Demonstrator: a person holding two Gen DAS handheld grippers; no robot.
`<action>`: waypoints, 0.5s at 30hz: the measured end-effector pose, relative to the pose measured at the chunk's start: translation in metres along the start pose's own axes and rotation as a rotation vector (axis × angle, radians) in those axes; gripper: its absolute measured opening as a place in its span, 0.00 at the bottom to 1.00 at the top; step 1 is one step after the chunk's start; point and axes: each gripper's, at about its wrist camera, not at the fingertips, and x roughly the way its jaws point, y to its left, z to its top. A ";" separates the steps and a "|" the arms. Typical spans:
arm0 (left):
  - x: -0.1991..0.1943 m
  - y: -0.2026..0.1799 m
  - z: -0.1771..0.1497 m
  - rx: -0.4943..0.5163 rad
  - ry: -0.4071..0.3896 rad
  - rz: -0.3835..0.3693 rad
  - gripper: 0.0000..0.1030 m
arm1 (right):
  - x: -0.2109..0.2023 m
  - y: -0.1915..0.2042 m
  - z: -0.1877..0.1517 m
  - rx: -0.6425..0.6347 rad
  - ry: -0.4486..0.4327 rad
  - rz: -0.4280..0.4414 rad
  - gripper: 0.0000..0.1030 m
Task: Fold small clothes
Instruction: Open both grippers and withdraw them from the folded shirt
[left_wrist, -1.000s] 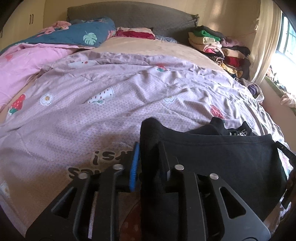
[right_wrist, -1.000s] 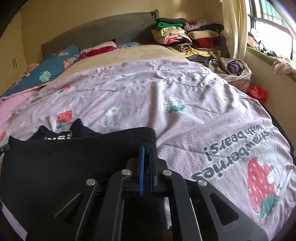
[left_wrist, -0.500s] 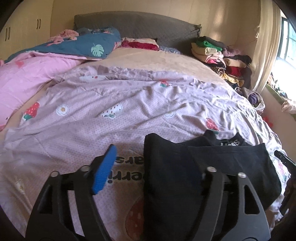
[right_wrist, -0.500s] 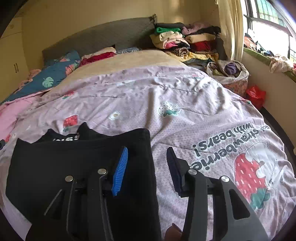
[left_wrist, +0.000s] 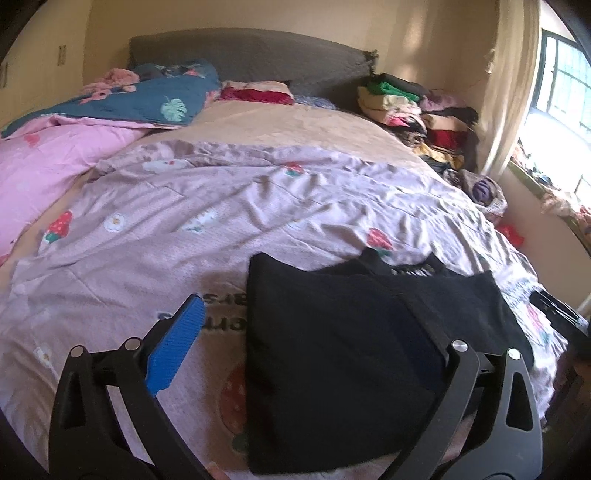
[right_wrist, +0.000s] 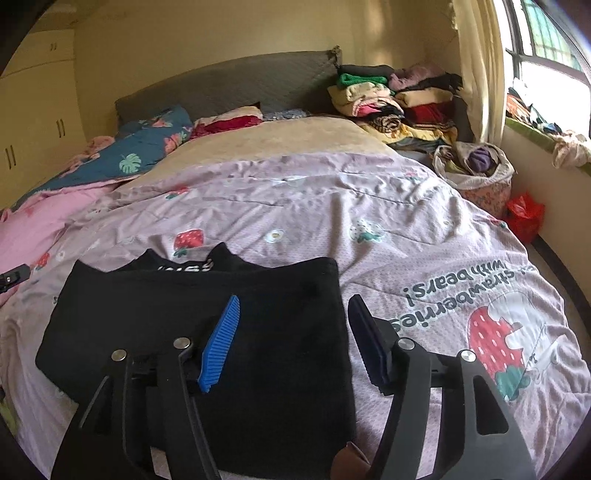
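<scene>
A black garment (left_wrist: 351, 332) lies folded flat on the lilac strawberry-print bedspread (left_wrist: 184, 221), its printed collar showing at the far edge. My left gripper (left_wrist: 299, 332) hovers over the garment's left edge. Its jaws are opening wide and the blue pads (left_wrist: 177, 343) touch no cloth. In the right wrist view the same garment (right_wrist: 184, 314) lies low and left. My right gripper (right_wrist: 295, 339) hangs above the garment's right edge, jaws opening, nothing pressed between its pads (right_wrist: 219, 343).
A stack of folded clothes (right_wrist: 388, 99) stands at the bed's far right by the grey headboard (right_wrist: 221, 85). A pink quilt (left_wrist: 44, 158) and a blue leaf-print blanket (left_wrist: 147, 103) lie at the far left. A cloth-filled bag (right_wrist: 476, 166) and a red bag (right_wrist: 524, 214) sit beside the bed.
Both grippers were shut on the black garment's near corners. They have let go, opened and drawn back and upward. The garment stays folded on the bedspread.
</scene>
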 end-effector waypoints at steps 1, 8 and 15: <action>-0.001 -0.003 -0.002 0.005 0.002 -0.008 0.91 | 0.000 0.002 -0.001 -0.005 0.003 0.003 0.58; -0.001 -0.017 -0.015 0.032 0.029 -0.034 0.91 | -0.003 0.015 -0.014 -0.026 0.030 0.025 0.59; 0.002 -0.026 -0.031 0.046 0.066 -0.049 0.91 | -0.006 0.019 -0.027 -0.030 0.057 0.037 0.61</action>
